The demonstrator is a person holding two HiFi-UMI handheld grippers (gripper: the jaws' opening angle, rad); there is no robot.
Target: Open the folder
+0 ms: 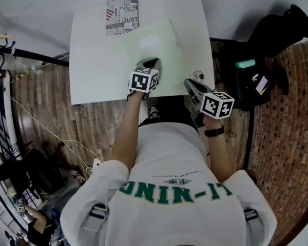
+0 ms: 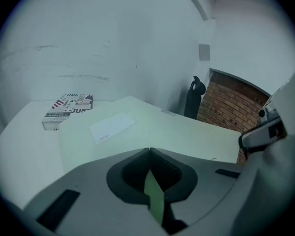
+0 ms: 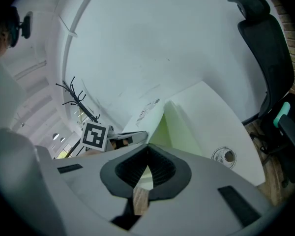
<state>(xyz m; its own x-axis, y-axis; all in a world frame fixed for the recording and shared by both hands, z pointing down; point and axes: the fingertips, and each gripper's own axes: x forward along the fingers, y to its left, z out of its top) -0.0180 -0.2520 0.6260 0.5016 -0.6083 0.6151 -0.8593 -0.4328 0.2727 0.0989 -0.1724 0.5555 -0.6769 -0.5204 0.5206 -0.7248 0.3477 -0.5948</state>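
My left gripper (image 1: 153, 63) (image 2: 150, 150) has its jaws pressed together, tips meeting. Through the slit behind the tips I see only a strip of pale green. I cannot tell whether the tips touch the sheet below. Right under and ahead of these jaws lies the folder (image 1: 156, 47) (image 2: 152, 127), pale green, resting on the white table (image 1: 92, 60). A white label (image 2: 112, 127) faces up on it, ahead and to the left of the tips. Farther out on the left, past the folder's corner, a printed book (image 1: 122, 14) (image 2: 69, 109) lies near the table's far edge.

My right gripper (image 1: 189, 83) (image 3: 148, 145) is pressed together too, holding nothing, and through its slit I see table and wooden floor. It hangs over the table's near right corner, just off the folder's right side. The folder (image 3: 174, 127) rises ahead and to its left, with the left gripper's marker cube (image 3: 94, 134) beyond that. A round cable port (image 1: 198, 75) (image 3: 224, 156) sits in the table just to the right of these jaws. Well off to the right stands a black office chair (image 3: 265, 38).
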